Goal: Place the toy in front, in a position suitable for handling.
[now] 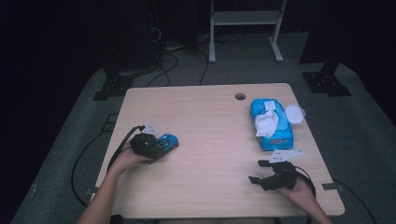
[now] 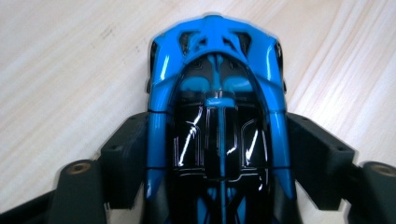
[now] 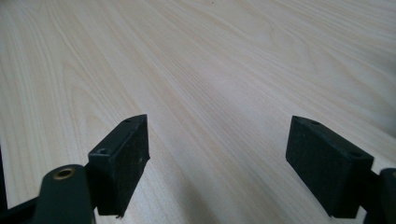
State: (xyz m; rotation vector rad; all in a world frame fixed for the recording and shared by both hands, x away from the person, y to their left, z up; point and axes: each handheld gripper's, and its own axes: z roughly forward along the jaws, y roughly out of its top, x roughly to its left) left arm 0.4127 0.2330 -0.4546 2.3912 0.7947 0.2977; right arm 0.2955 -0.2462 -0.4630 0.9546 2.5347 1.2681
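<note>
My left jaws [image 2: 219, 154] clamp the glossy blue-and-black toy car [image 2: 217, 93]; right jaws [image 3: 217, 158] stand apart over the wooden counter [image 3: 210, 70]. Slick bodywork could slip free.

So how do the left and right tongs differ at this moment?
The left tongs have a blue toy car between their jaws, the pads against its sides; the right tongs stand wide open over bare table. The left sit near the table's left edge, the right near the front right. Both are hand-held and low.
</note>
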